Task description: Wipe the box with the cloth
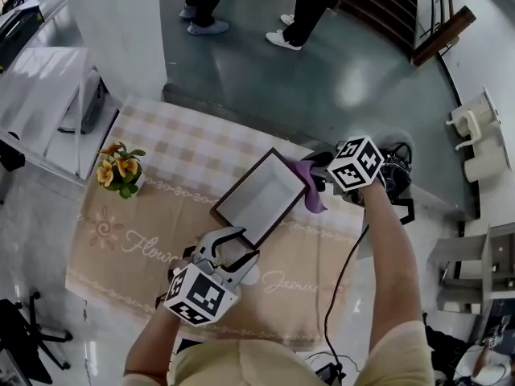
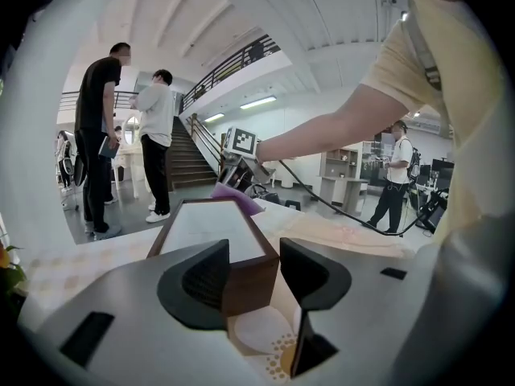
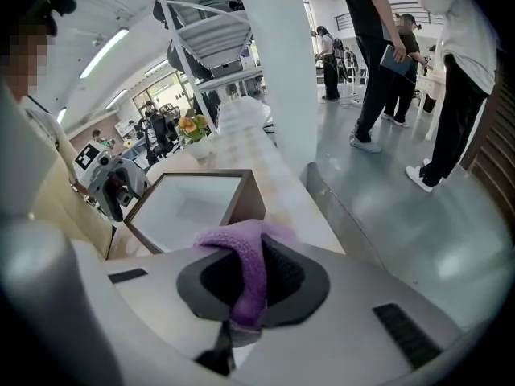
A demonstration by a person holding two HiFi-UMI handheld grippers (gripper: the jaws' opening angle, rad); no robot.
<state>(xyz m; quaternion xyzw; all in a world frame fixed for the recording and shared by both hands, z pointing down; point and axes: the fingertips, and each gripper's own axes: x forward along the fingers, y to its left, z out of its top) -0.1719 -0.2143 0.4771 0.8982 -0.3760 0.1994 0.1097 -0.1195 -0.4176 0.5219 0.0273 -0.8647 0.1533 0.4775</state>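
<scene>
where i'm at: right tool [image 1: 316, 179] is pinched tight on the purple cloth [image 1: 303, 174], with a wad bulging out past the jaw tips. it's parked over the box's [image 1: 245, 178] far right corner and looks like it's touching the rim, can't swear to it. left tool [image 1: 238, 244] is abt half wide, straddling the box's near corner wall. one pad looks up against the wood and the other side shows a sliver of gap, so imo no real clamp yet. the box sits open side up, turned cornerwise, a bit right of the middle of the bench [image 1: 173, 155], w/ its far corner close to the bench's far right edge.

how i'd do the wipe:
- snug the left tool on that corner first, bc the box looks light and will prob skid or spin on the tablecloth once the cloth drags.
- run the cloth along the rim w/ light pressure, short strokes pulled toward the held corner, not away from it.
- tilt the tool so the cloth touches the wood, not the jaw tips, or they'll scrape it.

room: plenty of open bench on the left. only the flower pot [image 1: 121, 170] sits by the left edge, well apart. the right is the tight side, since the box corner is near the edge there and an outward push could shove it off. my cable [image 1: 342, 272] trails over the near right part of the bench, so mind the elbow. people [image 1: 205, 2] stand on the floor past the far edge, out of reach afaict.
</scene>
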